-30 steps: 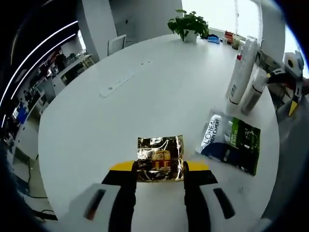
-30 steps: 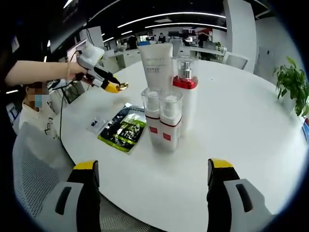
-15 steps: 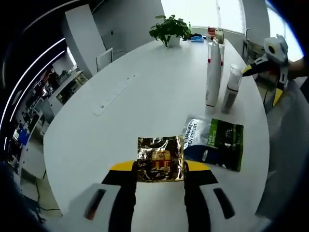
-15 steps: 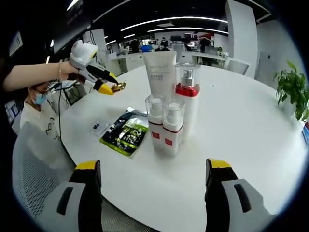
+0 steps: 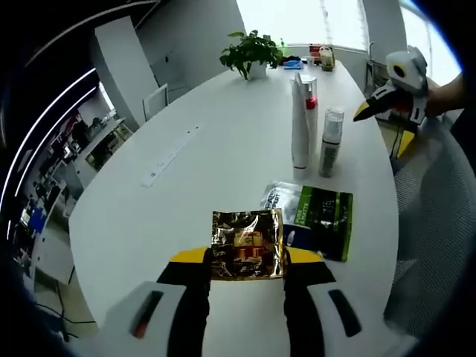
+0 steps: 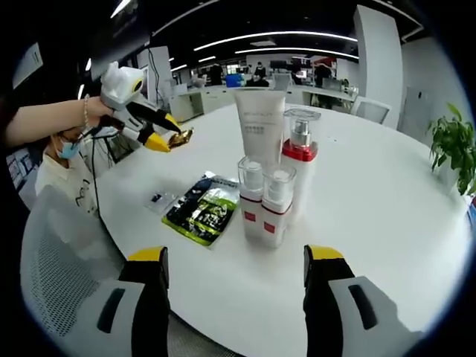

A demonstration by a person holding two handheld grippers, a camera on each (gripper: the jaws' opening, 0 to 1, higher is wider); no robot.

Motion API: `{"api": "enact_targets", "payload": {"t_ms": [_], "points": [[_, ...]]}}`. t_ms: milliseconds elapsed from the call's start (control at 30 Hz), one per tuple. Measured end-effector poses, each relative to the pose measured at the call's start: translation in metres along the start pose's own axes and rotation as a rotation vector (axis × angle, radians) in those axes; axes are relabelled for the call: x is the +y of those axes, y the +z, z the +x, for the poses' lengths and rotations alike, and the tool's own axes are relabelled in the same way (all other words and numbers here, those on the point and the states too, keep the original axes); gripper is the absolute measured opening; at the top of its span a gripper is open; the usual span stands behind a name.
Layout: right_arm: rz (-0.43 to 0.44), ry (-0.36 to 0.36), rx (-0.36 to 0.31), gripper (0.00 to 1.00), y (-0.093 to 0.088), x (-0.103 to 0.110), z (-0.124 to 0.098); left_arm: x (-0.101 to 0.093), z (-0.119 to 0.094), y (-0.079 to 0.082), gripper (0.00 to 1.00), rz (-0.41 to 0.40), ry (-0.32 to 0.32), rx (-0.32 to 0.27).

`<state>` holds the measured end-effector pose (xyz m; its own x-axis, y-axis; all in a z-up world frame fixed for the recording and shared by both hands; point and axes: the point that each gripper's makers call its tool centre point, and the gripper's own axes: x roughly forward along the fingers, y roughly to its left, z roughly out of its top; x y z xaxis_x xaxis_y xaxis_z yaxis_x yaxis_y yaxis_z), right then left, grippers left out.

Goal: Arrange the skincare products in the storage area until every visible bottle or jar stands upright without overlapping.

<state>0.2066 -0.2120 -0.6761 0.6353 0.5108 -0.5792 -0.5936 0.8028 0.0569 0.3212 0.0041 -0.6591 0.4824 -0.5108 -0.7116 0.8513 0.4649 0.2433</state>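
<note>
A small gold foil sachet (image 5: 246, 254), shiny and crinkled with dark print, is pinched between the jaws of the left tool (image 5: 246, 260), held in the air above the round white desk (image 5: 186, 186). In the right gripper view that same left tool (image 6: 172, 138) is at the far left, held by a hand (image 6: 97, 115) on an outstretched arm, with the sachet (image 6: 181, 136) glinting at its tip.

Flat on the desk lies a green and black sachet (image 6: 202, 210) with white lettering at one end, near the desk's edge. Just beside it stands a tight cluster of upright products: a tall white tube (image 6: 259, 129), a clear-capped pump bottle with a red collar (image 6: 300, 152), and two smaller clear-capped bottles with red bands (image 6: 263, 201) in front. In the left gripper view the cluster (image 5: 311, 123) stands beyond the green sachet (image 5: 312, 221).

The right tool (image 6: 234, 268) has its yellow-tipped jaws wide apart with nothing between them, low in front of the cluster. In the left gripper view it (image 5: 390, 104) is held at the desk's far right edge.

Compared with half a second ago, the left gripper view has swung so the green sachet sits closer to the gold one, and the bottles loom slightly nearer in the right gripper view.
</note>
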Motion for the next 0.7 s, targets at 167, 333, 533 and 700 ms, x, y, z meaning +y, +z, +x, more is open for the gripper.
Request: {"api": "enact_targets", "payload": {"t_ms": [167, 333, 533, 700], "points": [[0.002, 0.059, -0.018, 0.67, 0.01, 0.016, 0.003, -0.013, -0.008, 0.005, 0.39, 0.02, -0.009, -0.008], [0.003, 0.135, -0.074, 0.6, 0.035, 0.033, 0.007, -0.029, -0.017, 0.012, 0.39, 0.028, -0.023, -0.024], [0.06, 0.302, -0.197, 0.51, 0.086, 0.063, 0.01, -0.048, -0.027, 0.015, 0.39, 0.046, -0.053, -0.049], [0.104, 0.394, -0.209, 0.51, 0.105, 0.078, 0.027, -0.065, -0.036, 0.023, 0.39, 0.063, -0.068, -0.064]]}}
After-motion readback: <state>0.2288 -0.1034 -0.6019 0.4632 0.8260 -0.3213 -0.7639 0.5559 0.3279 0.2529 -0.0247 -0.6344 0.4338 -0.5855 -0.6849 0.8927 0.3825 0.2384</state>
